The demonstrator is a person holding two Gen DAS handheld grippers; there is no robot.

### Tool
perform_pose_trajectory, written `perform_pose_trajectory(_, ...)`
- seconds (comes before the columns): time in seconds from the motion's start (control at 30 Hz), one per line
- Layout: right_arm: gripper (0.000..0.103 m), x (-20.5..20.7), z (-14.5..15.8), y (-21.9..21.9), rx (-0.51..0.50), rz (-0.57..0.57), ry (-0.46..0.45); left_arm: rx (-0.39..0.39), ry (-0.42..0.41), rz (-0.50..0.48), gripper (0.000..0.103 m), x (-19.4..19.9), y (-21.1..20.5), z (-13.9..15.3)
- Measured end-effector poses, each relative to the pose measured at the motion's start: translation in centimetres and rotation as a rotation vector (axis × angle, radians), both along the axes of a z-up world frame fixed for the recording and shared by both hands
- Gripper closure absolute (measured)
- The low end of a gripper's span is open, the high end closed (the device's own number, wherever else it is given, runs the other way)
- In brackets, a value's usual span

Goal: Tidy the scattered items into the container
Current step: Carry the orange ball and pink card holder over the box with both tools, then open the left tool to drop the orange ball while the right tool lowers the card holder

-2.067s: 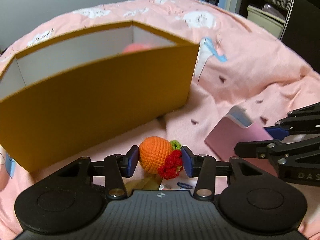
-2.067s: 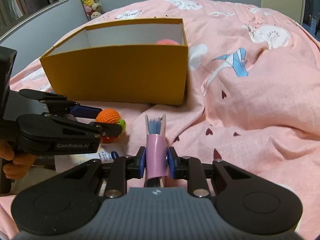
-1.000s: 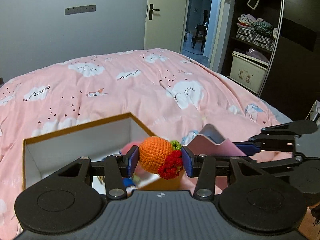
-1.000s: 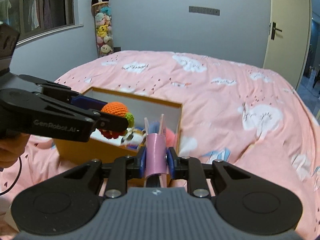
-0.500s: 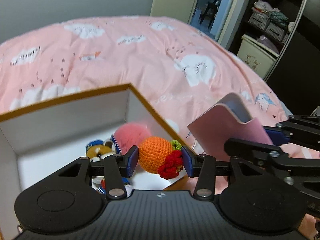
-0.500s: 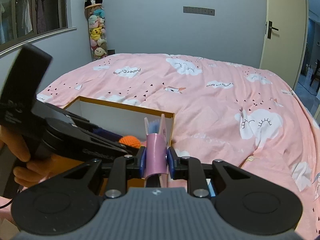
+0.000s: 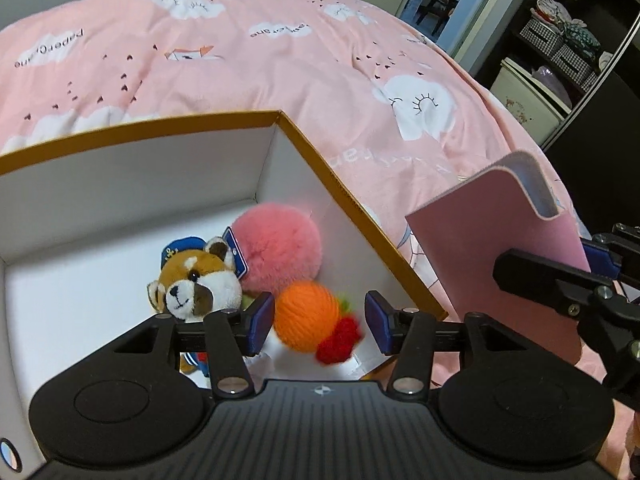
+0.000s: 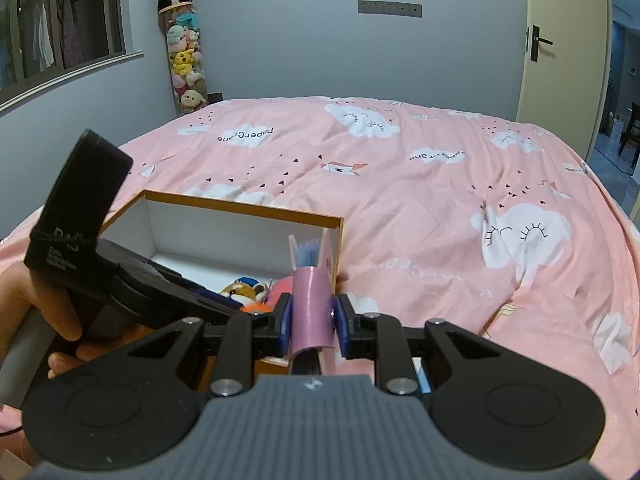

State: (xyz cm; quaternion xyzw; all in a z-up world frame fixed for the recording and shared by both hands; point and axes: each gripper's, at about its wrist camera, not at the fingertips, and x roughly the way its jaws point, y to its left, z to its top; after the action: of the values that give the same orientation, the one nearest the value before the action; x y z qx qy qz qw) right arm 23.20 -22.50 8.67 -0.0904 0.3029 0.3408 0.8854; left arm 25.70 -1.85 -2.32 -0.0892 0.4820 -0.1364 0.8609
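An open yellow box [image 7: 340, 196] with white inner walls lies on the bed. My left gripper [image 7: 319, 320] hangs over its near right corner, jaws opening. The orange crochet toy [image 7: 306, 316] with red and green trim is blurred between them, clear of both pads. Below it in the box lie a pink pompom [image 7: 280, 248] and a brown plush animal [image 7: 196, 280]. My right gripper [image 8: 312, 320] is shut on a pink notebook [image 8: 312, 304] held upright just right of the box [image 8: 240, 210]. That notebook [image 7: 492, 240] also shows in the left wrist view.
A pink quilt [image 8: 440, 200] with cloud prints covers the whole bed. A hand [image 8: 48, 304] holds the left gripper's handle at the left. A column of plush toys [image 8: 184, 60] hangs on the far wall. Baskets [image 7: 560, 40] sit in a dark wardrobe at the right.
The left gripper has dropped down over the box and tilted further downward. Its jaws have widened and the orange toy has come free of the pads. The right gripper still holds the notebook.
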Motion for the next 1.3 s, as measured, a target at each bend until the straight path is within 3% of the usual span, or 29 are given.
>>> perform_pose_trajectory(0.17,0.079,0.1,0.3,0.4,-0.004,0.005,-0.007,-0.002,-0.008,0.015,0.041,-0.2,0.3,0.2)
perform_pose_trajectory(0.37,0.079,0.9,0.5,1.4,0.027,0.009,0.007,0.051,-0.1,0.037,0.041,-2.2,2.0,3.1)
perform_pose_trajectory(0.57,0.079,1.4,1.3,4.1,0.094,0.051,0.013,0.132,-0.146,0.077,0.059,-4.0,4.4,5.6)
perform_pose_trajectory(0.97,0.079,3.2,-3.3,11.6,0.168,0.107,0.235,0.222,-0.178,0.136,0.073,-6.9,8.3,6.2)
perform_pose_trajectory(1.3,0.079,4.1,-7.9,16.6,0.173,0.102,0.46,0.25,-0.181,0.144,0.075,-7.7,10.4,5.2)
